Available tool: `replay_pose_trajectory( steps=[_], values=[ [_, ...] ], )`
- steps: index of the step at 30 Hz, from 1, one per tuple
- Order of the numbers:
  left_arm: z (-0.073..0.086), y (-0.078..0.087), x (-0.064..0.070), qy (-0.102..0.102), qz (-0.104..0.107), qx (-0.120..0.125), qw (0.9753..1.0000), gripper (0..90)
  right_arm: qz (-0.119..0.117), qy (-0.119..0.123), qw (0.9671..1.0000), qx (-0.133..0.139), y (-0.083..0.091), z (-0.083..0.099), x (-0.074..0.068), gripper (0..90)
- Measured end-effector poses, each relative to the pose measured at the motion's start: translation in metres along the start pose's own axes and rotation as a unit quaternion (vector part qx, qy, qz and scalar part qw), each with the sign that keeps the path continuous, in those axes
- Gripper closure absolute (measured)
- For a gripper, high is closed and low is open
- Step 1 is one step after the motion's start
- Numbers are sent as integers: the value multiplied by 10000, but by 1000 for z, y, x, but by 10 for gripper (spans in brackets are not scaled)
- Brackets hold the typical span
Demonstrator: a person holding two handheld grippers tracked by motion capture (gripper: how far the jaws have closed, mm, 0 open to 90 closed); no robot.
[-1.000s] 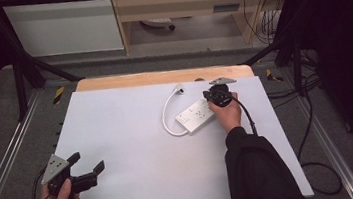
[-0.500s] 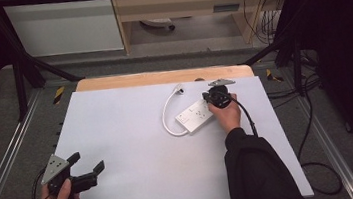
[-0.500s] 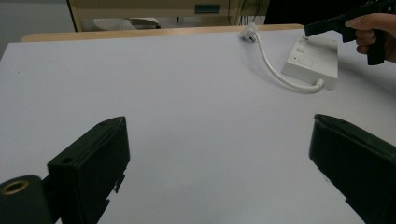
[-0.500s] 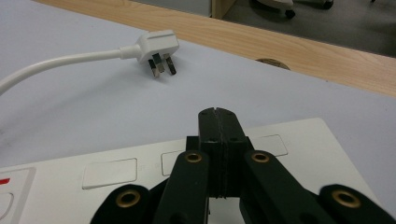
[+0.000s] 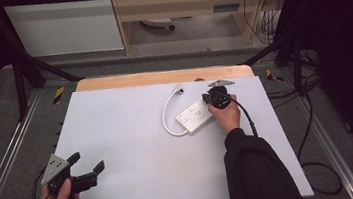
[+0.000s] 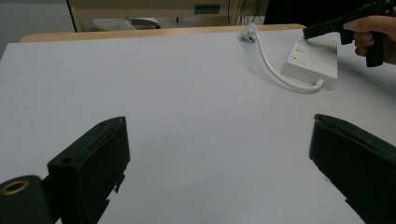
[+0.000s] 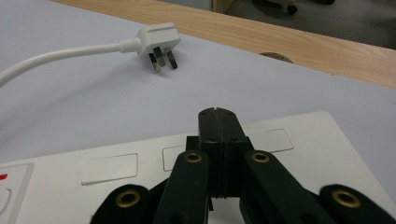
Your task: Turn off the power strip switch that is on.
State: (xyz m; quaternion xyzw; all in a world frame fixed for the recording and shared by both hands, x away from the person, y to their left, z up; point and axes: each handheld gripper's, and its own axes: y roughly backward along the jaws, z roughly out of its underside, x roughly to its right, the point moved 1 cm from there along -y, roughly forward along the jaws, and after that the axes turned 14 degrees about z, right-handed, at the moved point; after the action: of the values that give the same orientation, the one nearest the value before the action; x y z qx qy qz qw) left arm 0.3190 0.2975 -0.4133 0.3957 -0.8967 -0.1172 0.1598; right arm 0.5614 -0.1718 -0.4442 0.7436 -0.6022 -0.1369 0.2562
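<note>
Your right tool (image 7: 218, 114) has its jaws pressed fully together, gripping nothing, tips over the top face of the white power strip (image 5: 194, 116) right of centre on the bench (image 5: 118, 136). Its plug (image 7: 159, 39) lies just beyond. Your left tool (image 5: 88, 170) hovers wide open and empty at the near left corner.
</note>
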Motion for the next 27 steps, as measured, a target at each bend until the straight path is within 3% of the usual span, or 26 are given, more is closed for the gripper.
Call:
replay_pose_trajectory(
  steps=[27],
  values=[
    [0, -1, 0, -11, 10, -17, 10000, 51, -4, -4, 10000, 8, -1, 2, -1, 900]
  ],
)
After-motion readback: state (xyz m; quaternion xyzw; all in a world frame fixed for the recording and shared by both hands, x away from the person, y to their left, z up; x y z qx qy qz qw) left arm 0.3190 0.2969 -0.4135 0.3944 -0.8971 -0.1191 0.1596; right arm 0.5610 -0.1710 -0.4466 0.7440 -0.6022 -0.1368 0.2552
